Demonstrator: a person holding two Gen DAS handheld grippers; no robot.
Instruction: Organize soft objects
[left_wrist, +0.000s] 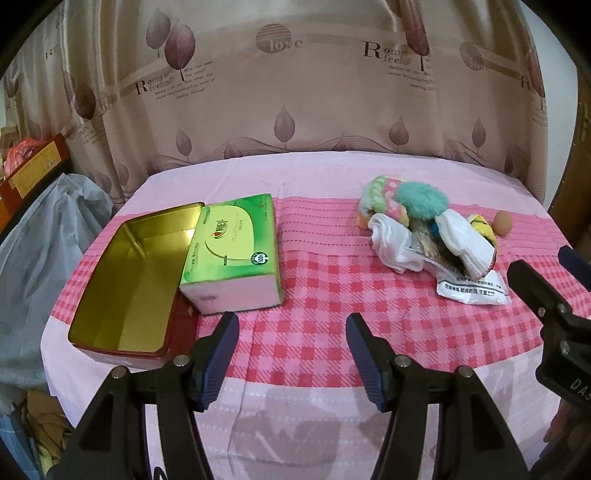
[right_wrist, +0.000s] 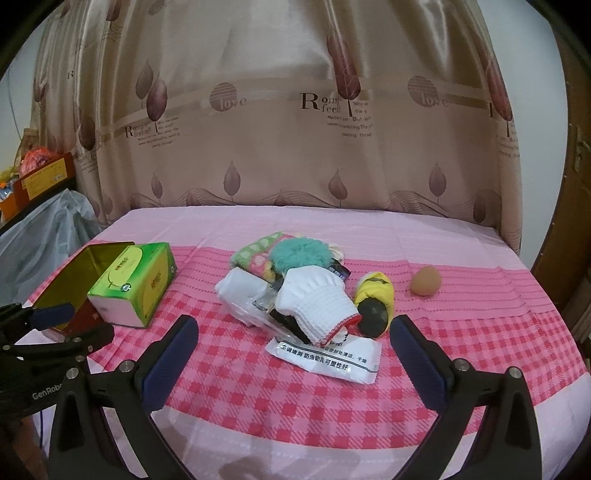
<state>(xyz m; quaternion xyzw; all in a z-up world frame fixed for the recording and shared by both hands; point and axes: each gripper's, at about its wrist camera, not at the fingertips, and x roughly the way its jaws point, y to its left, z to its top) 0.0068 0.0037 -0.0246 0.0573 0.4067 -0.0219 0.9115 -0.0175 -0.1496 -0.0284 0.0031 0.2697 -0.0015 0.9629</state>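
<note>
A pile of soft things (right_wrist: 295, 288) lies mid-table: a white knit glove (right_wrist: 317, 299), a teal fluffy puff (right_wrist: 299, 254), a patterned cloth (right_wrist: 255, 254), a yellow plush toy (right_wrist: 375, 295) and a white printed packet (right_wrist: 332, 354). The same pile (left_wrist: 424, 229) shows at right in the left wrist view. An open gold-lined tin (left_wrist: 125, 277) sits at left, with a green tissue box (left_wrist: 232, 254) beside it. My right gripper (right_wrist: 293, 339) is open, just short of the pile. My left gripper (left_wrist: 291, 332) is open over bare cloth in front of the tissue box.
A tan egg-shaped object (right_wrist: 426, 280) sits right of the pile. The table wears a pink checked cloth (right_wrist: 258, 387). A leaf-printed curtain (right_wrist: 295, 129) hangs behind. A grey plastic bag (left_wrist: 44, 236) and boxes stand off the left edge.
</note>
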